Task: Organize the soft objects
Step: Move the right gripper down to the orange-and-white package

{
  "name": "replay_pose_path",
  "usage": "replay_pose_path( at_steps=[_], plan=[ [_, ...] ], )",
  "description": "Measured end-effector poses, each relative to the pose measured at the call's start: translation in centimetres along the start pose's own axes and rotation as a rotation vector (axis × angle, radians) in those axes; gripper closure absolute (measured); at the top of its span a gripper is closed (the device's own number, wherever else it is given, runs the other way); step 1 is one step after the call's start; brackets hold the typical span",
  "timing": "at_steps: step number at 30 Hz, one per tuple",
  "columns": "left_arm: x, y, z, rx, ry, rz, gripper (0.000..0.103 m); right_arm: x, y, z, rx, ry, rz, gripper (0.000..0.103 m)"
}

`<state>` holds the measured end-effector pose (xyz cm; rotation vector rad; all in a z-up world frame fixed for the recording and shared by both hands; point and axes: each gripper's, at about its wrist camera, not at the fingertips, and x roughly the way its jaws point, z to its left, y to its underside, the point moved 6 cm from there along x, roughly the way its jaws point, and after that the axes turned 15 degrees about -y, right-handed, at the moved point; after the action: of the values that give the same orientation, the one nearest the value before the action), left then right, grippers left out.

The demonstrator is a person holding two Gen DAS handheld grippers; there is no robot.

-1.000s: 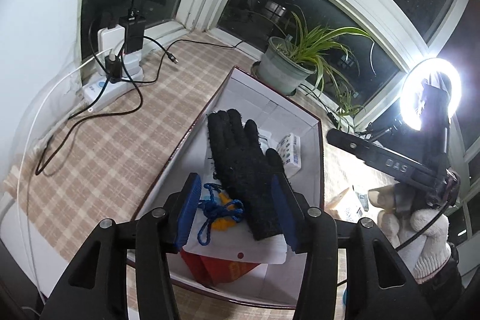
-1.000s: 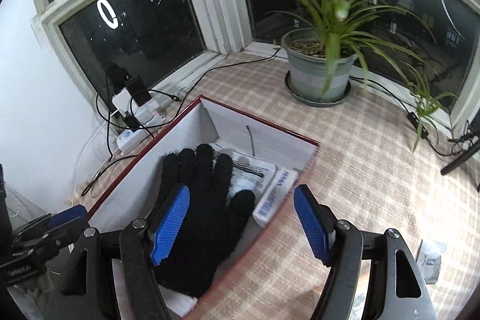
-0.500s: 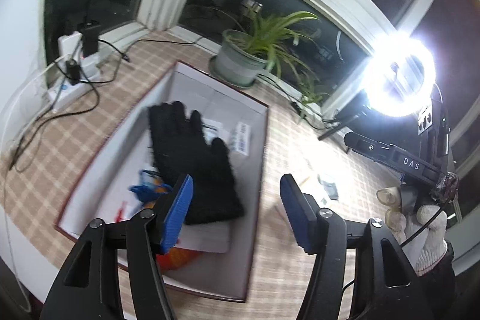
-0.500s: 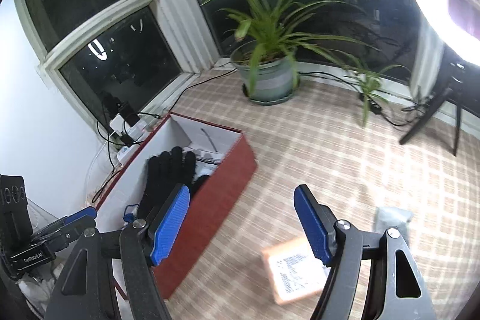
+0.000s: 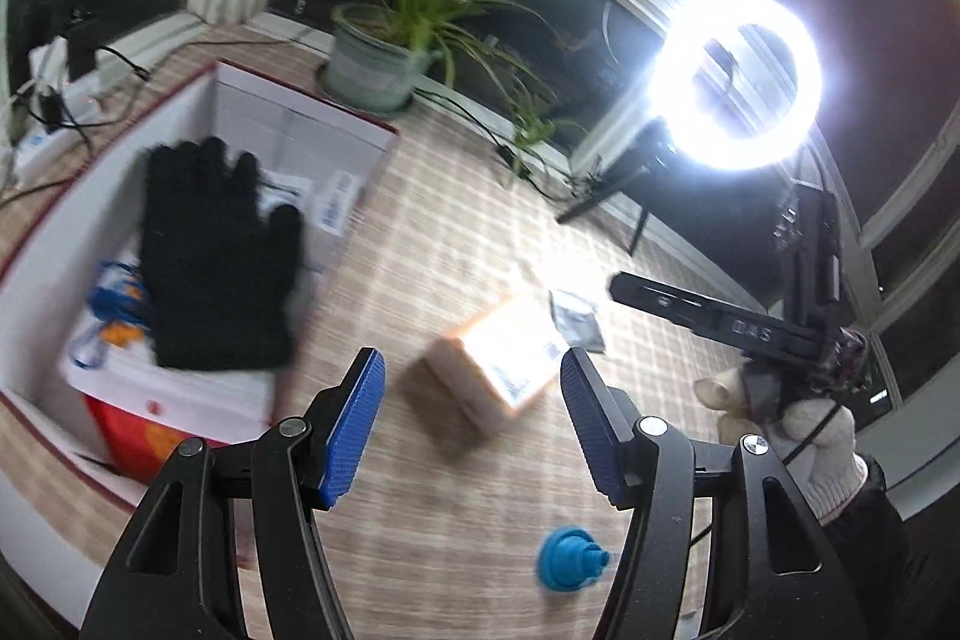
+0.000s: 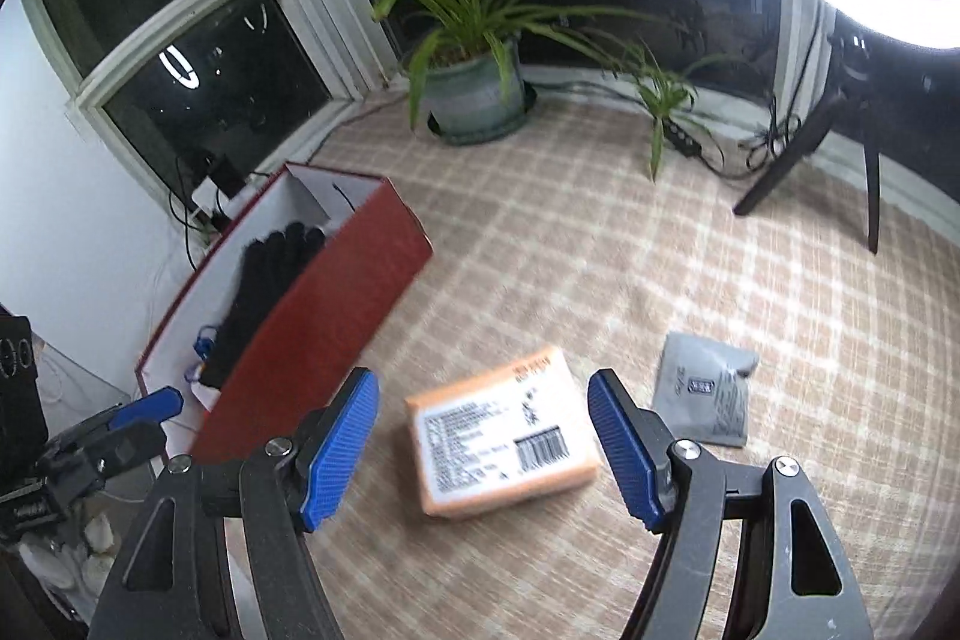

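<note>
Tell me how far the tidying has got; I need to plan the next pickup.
Done: the black glove lies in the red box. In hand: nothing; both grippers, left and right, are open. Left: the orange packet and grey pouch on the mat.

The left wrist view looked down from above the checked beige tablecloth (image 5: 456, 244), facing the dark bay window, with the red-sided cardboard box (image 5: 300, 112) at its left. The right wrist view sat lower and closer, facing the same window. Both shared the orange labelled packet (image 5: 498, 364) (image 6: 504, 436), box (image 6: 324, 316) and potted green plant (image 5: 384, 58) (image 6: 474, 94).
</note>
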<state>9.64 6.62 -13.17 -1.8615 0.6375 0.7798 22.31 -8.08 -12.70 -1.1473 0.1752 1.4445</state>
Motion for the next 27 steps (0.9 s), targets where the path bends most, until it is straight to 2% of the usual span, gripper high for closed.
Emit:
replay_pose_path(
  at_steps=[5, 10, 19, 27],
  plan=[
    [1.8, 1.6, -2.9, 0.004, 0.002, 0.024, 0.043, 0.9, 1.1, -2.2, 0.020, -0.033, 0.052, 0.034],
    [4.6, 3.1, -4.3, -0.028, 0.010, 0.086, 0.043, 2.2, 1.9, -3.6, 0.017, -0.060, 0.108, 0.034],
    [9.8, 4.9, -4.7, -0.094, 0.003, 0.163, 0.043, 4.7, 2.9, -5.9, 0.042, -0.119, 0.192, 0.034],
    [12.1, 5.0, -4.3, -0.130, -0.010, 0.188, 0.045, 6.8, 3.2, -6.9, 0.073, -0.173, 0.239, 0.039]
  ],
)
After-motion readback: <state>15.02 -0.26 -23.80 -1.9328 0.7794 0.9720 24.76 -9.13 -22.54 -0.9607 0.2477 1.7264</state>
